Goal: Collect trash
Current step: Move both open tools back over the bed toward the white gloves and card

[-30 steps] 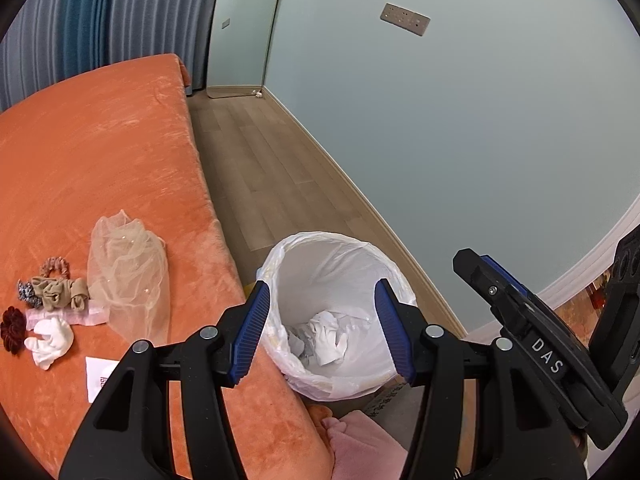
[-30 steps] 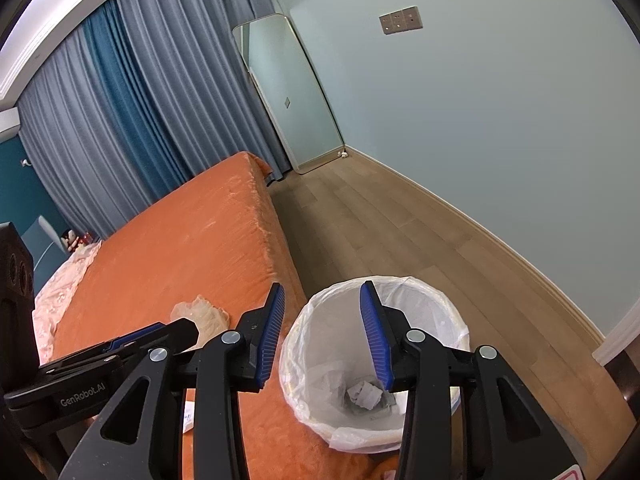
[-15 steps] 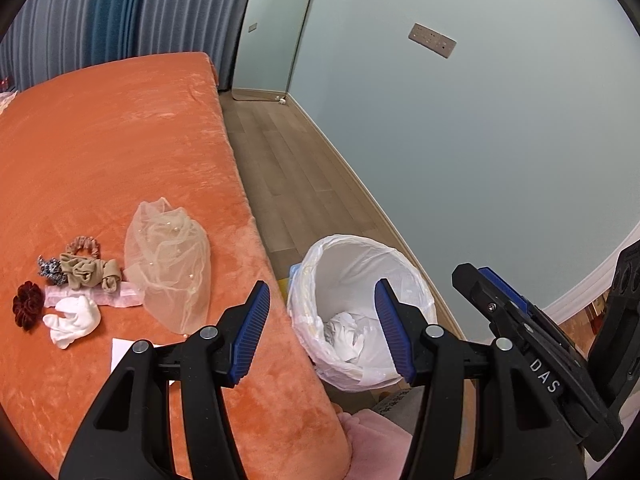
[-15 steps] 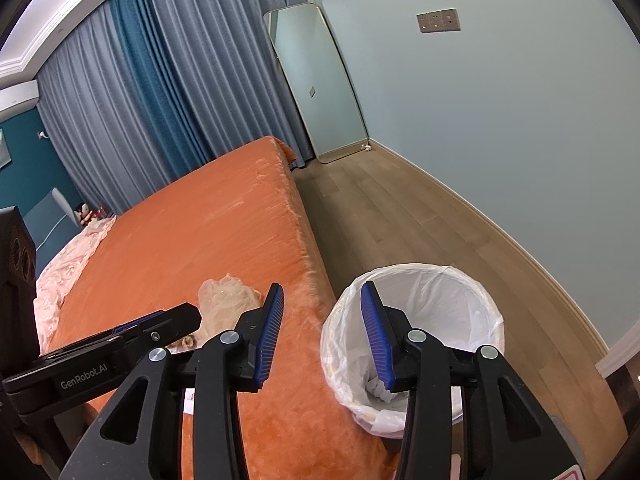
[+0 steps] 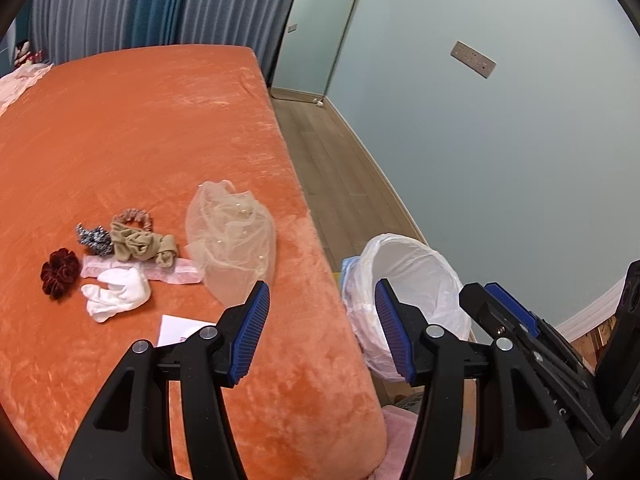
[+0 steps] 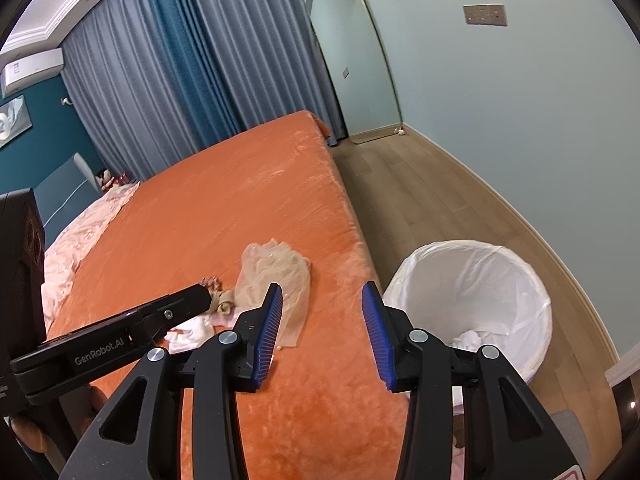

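A white-lined trash bin (image 5: 412,276) (image 6: 476,300) stands on the floor beside the orange bed (image 5: 140,152) (image 6: 240,208), with crumpled white paper (image 6: 470,338) inside. On the bed lie a sheer beige mesh bag (image 5: 232,236) (image 6: 276,276), a white crumpled cloth (image 5: 116,294), a pink wrapper (image 5: 180,274), a white paper card (image 5: 178,328) and several scrunchies (image 5: 120,236). My left gripper (image 5: 320,328) hovers open and empty over the bed's edge. My right gripper (image 6: 320,332), also open and empty, hangs between the mesh bag and the bin.
Wooden floor (image 6: 420,200) runs between the bed and the pale wall, with a leaning mirror (image 6: 356,60) at its far end. Curtains (image 6: 180,60) hang behind the bed. A pink quilt (image 6: 80,232) lies at the bed's far left. Something pink (image 5: 400,440) sits on the floor below the bin.
Both grippers have swung left, away from above the bin and toward the bed. The items on the bed now sit nearer the middle of both views.
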